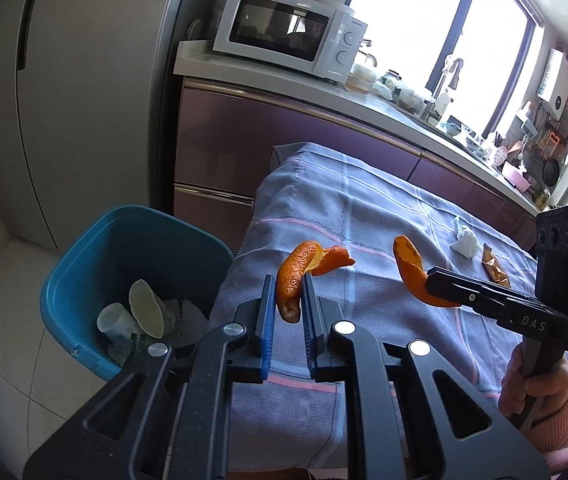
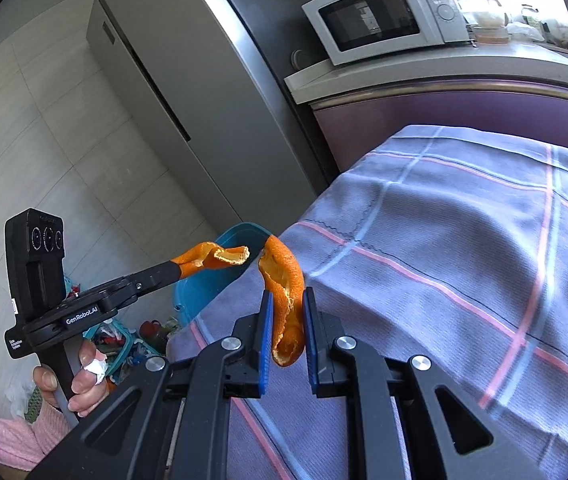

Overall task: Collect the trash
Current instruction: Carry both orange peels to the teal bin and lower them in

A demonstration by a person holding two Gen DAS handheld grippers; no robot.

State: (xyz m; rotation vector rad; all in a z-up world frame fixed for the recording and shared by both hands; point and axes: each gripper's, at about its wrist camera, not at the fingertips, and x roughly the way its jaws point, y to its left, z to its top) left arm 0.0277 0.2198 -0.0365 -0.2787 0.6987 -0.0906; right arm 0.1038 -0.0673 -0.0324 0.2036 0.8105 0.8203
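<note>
Beside the table's left end, on pale floor tiles, stands a blue plastic bin (image 1: pixel 83 264) with rounded corners; a white paper cup (image 1: pixel 113 322), a pale shell-shaped dish and crumpled paper lie inside, its near rim cut off by the left gripper (image 1: pixel 288 300). That gripper's blue ribbed pads are clamped narrowly on a curled strip of orange peel (image 1: pixel 296 268), pebbled outside and pale within, held in the air over the table's edge near the bin. To the right, the right gripper (image 2: pixel 288 316) pinches a second curled peel (image 2: pixel 284 276) the same way, above the cloth. A soft lilac tablecloth (image 1: pixel 364 208) with pink and light-blue check lines drapes the table. Further right on it lie a crumpled white tissue (image 1: pixel 463 240) and a small brown wrapper (image 1: pixel 494 268), the latter partly behind the right gripper's fingers. Behind, a white microwave (image 1: pixel 288 32) sits on a counter over glossy purple cabinets; the clutter beneath the bright window is too small to make out. A pink sleeve shows at each lower frame edge.
</note>
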